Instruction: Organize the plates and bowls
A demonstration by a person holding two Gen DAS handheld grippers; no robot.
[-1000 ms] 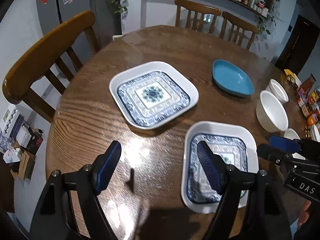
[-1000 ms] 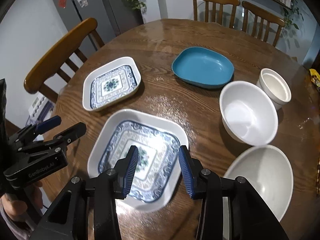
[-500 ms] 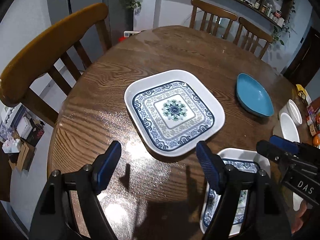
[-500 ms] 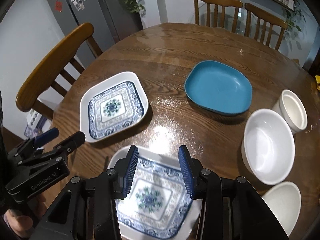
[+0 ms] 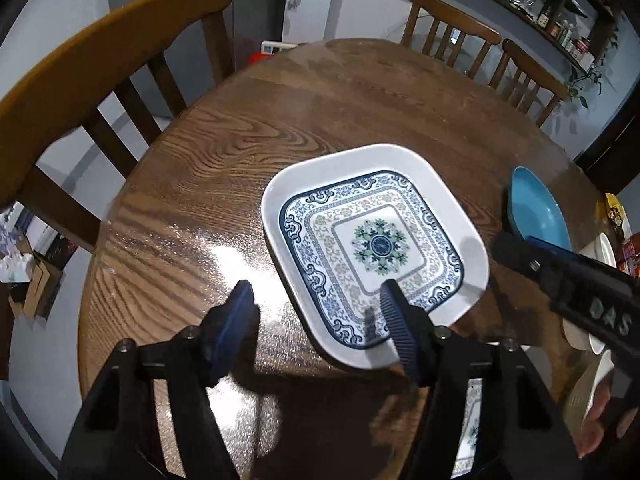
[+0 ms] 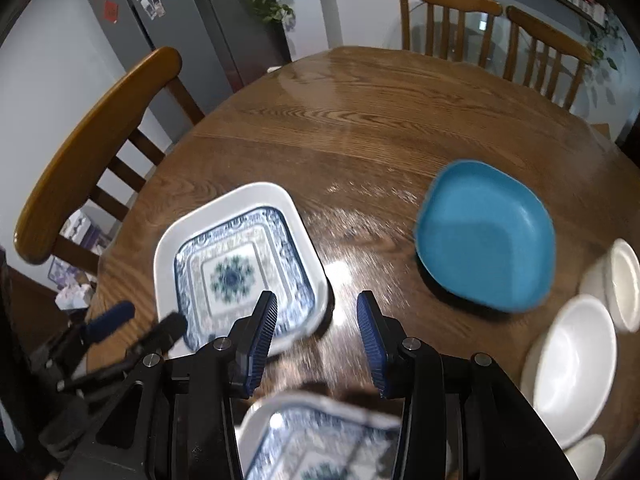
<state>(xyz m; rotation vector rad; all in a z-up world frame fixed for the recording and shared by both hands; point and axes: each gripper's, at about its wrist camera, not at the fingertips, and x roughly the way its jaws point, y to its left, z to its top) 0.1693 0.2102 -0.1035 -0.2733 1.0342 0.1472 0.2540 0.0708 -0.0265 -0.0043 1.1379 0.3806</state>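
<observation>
A square white plate with a blue pattern lies on the round wooden table; it also shows in the right wrist view. My left gripper is open and empty, its right finger over the plate's near edge. My right gripper is open and empty, just right of that plate; it also shows in the left wrist view. A second patterned plate lies under the right gripper at the table's near edge. A blue plate lies to the right.
Two white bowls and a small white cup stand at the table's right edge. A wooden chair stands close at the left; two more chairs stand at the far side. Packets lie at the far right.
Both grippers have moved forward and left over the table. The near patterned plate has slipped under them toward the bottom of both views; the far patterned plate is now close. Both stay open.
</observation>
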